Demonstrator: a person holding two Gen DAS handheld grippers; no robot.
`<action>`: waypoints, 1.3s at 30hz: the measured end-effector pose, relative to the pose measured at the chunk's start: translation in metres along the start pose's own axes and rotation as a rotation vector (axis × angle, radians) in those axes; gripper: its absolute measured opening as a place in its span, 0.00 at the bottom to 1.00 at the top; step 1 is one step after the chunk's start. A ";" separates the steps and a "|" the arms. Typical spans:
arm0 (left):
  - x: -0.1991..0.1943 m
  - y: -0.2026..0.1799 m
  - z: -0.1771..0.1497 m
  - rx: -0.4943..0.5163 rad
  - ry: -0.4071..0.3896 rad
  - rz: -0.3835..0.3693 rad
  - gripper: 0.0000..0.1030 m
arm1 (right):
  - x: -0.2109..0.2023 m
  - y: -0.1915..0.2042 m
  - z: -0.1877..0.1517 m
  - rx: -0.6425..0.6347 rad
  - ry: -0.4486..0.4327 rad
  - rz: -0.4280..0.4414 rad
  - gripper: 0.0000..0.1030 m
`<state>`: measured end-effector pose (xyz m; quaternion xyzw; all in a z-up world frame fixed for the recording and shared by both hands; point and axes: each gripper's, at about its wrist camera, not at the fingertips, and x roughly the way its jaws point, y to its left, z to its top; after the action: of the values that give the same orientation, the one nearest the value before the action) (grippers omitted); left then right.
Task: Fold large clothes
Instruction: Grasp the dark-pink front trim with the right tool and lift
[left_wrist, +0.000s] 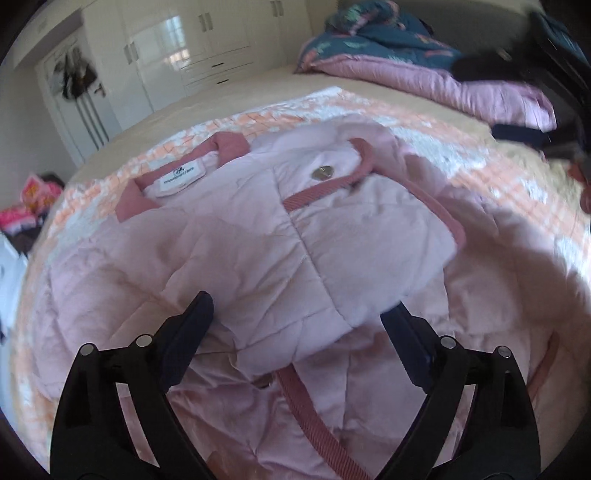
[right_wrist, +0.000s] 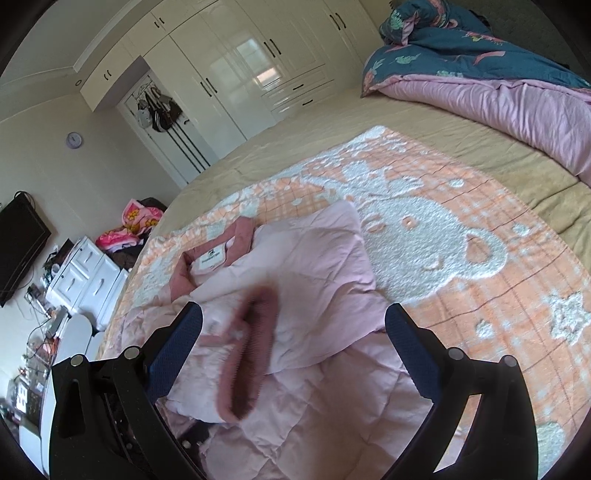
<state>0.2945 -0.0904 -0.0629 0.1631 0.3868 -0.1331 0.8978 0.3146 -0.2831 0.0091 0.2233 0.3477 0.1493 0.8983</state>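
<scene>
A: Both tongs? 
B: The left gripper (left_wrist: 297, 314) and right gripper (right_wrist: 293, 325) stand spread, pinching nothing — their bases cut off at the frame bottom.

A: Anything unclear? 
B: A dusty-rose cuff (right_wrist: 251, 350) blurs at centre of the right view.

A: The garment? 
B: A pale pink quilted jacket (left_wrist: 295, 229), rose-trimmed, part-folded on the orange-and-white blanket (right_wrist: 443, 229), lying under and between both pairs of fingers.

Soft daylight, wardrobe glare, fisheye-warped, blurred edges.
</scene>
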 end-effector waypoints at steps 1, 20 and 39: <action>-0.003 -0.002 0.000 0.014 0.001 -0.010 0.82 | 0.001 0.001 -0.001 -0.004 0.004 0.001 0.96; -0.052 0.145 0.008 -0.378 -0.046 0.022 0.91 | 0.069 0.044 -0.053 0.053 0.279 0.147 0.96; -0.080 0.255 -0.023 -0.698 -0.115 0.095 0.91 | 0.042 0.091 -0.023 -0.206 0.073 0.170 0.21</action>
<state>0.3188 0.1600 0.0295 -0.1434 0.3495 0.0402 0.9250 0.3183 -0.1805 0.0168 0.1527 0.3429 0.2678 0.8874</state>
